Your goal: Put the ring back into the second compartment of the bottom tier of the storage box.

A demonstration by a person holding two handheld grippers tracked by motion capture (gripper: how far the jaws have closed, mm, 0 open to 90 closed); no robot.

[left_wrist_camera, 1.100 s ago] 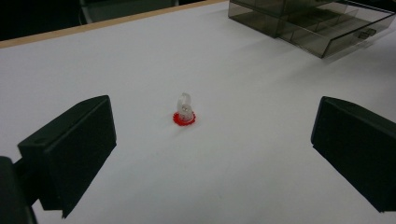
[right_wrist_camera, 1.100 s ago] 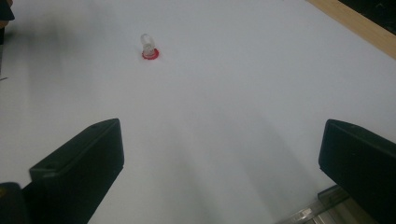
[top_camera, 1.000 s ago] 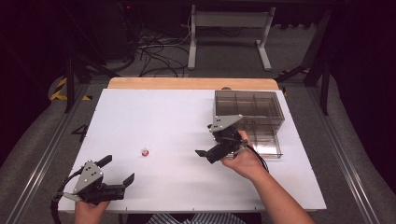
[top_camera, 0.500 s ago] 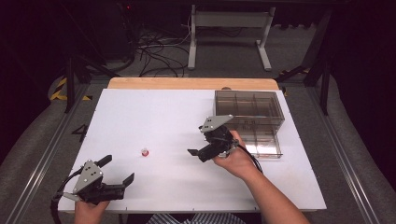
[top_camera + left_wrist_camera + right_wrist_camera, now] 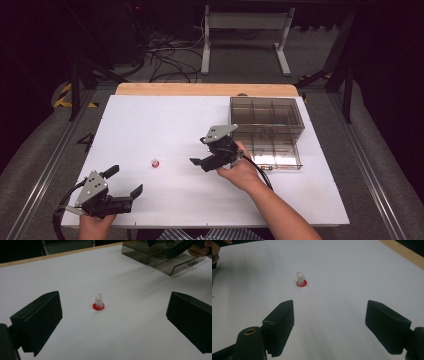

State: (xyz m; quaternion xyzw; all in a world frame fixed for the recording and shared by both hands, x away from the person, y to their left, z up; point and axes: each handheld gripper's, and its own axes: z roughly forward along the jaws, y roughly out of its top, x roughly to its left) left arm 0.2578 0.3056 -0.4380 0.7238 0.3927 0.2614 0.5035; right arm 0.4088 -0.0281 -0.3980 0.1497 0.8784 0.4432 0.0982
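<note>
Nearest the person, the left hand-held gripper (image 5: 122, 194) rests low at the front edge of the white surface (image 5: 165, 125), its jaws spread wide with nothing between them. It looks parked there, aimed at the piece but well apart from it, as if leaving the reach to the other hand.

Farther in, the small clear piece on a red base (image 5: 155, 162) stands alone on the bare surface. It stands upright, with the round red base flat on the surface and the clear, rounded top pointing straight up, so its long axis is vertical.

Beyond it, the right hand-held gripper (image 5: 199, 163) points toward the piece. Its jaws have just been closing but stand apart with nothing between them, probably narrowing to suit so small a thing.

Farthest off, the smoky clear compartment box (image 5: 270, 127) sits behind the right hand, likely where the piece goes.
</note>
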